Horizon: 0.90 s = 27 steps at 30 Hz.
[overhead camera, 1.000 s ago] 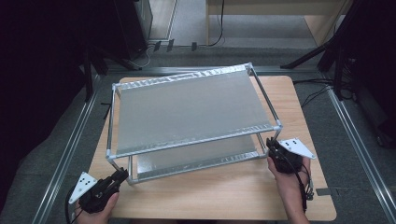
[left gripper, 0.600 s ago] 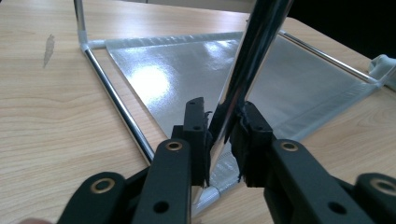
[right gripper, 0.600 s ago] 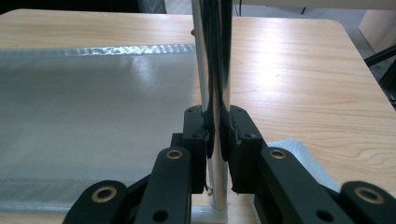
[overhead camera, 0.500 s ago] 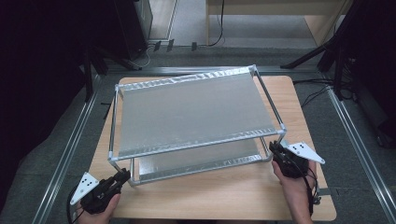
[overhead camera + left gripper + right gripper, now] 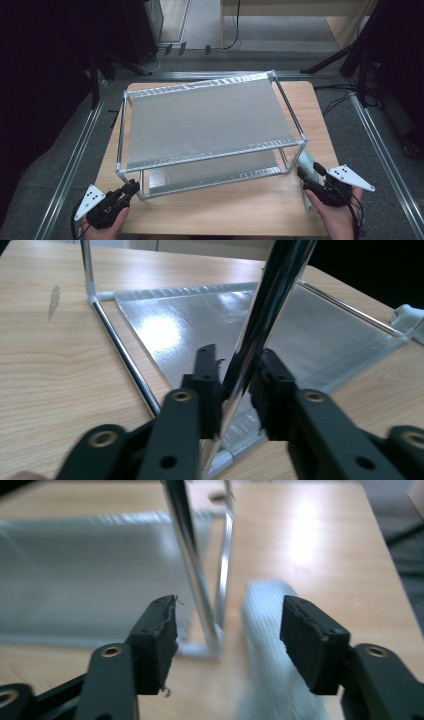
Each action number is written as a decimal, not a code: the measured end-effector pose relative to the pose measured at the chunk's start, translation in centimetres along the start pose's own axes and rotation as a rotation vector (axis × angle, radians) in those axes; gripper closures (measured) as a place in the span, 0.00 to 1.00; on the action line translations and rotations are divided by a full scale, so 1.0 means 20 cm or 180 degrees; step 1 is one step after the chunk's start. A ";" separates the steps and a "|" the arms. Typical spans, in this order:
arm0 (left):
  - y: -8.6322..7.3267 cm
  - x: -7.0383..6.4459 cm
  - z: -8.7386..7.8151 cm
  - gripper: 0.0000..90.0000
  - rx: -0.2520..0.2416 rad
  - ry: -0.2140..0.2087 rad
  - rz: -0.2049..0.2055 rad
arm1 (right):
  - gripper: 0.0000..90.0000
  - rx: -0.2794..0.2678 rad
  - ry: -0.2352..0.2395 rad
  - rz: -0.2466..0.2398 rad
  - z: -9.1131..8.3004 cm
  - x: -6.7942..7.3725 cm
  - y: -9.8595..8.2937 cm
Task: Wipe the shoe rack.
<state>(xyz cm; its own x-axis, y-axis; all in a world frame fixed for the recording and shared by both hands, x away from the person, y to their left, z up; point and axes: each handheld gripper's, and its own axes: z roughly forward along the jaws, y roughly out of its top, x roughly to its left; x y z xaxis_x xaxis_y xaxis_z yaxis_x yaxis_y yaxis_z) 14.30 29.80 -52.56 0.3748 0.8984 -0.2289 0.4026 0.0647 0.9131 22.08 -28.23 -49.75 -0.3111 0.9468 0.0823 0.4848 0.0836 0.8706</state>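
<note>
Post (image 5: 260,325) is sitting between my left gripper's (image 5: 235,385) nearly closed jaws; my right gripper (image 5: 227,630) is gaping wide, cloth (image 5: 272,650) between its jaws.

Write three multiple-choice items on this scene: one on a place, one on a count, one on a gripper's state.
1. Where does the pale cloth lie?
A. on the top shelf
B. on the table by the rack's near right corner
C. on the floor

2. How many shelves has the metal rack?
A. one
B. two
C. four

3. How does the left gripper stand?
A. jaws around an upright rack post
B. wide open over bare table
C. shut on the cloth

Answers: 1 B, the cloth rests beside that corner; 2 B, one shelf sits above another; 3 A, the post runs between its jaws.
</note>
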 end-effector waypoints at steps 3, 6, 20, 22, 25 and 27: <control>0.00 -0.01 0.01 0.75 -0.0008 0.0023 0.0013 | 0.34 0.0334 -0.0246 -0.0166 0.04 0.00 -0.06; 0.00 -0.02 0.01 0.76 0.0010 0.0058 0.0017 | 0.34 0.0533 -0.0272 -0.0079 0.09 -0.02 -0.09; 0.00 -0.02 0.01 0.86 0.0057 0.0076 0.0054 | 0.83 0.0813 -0.0439 0.0022 0.17 -0.07 -0.16; 0.00 -0.03 0.01 0.86 0.0062 0.0087 0.0083 | 0.89 0.0780 -0.0384 0.0041 0.17 -0.06 -0.16; 0.00 -0.03 0.01 0.86 0.0060 0.0090 0.0094 | 0.90 0.0703 -0.0250 0.0054 0.16 -0.03 -0.14; 0.00 -0.03 0.01 0.86 0.0063 0.0095 0.0098 | 0.90 0.0571 -0.0158 -0.0034 0.15 0.00 -0.11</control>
<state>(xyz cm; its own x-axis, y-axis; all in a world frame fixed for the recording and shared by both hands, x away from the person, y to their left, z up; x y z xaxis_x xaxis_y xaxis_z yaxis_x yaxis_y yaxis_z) 14.30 29.11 -52.53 0.3621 0.9125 -0.1904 0.4079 0.0286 0.9126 23.44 -27.38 -53.18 -0.2784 0.9594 0.0456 0.6212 0.1436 0.7704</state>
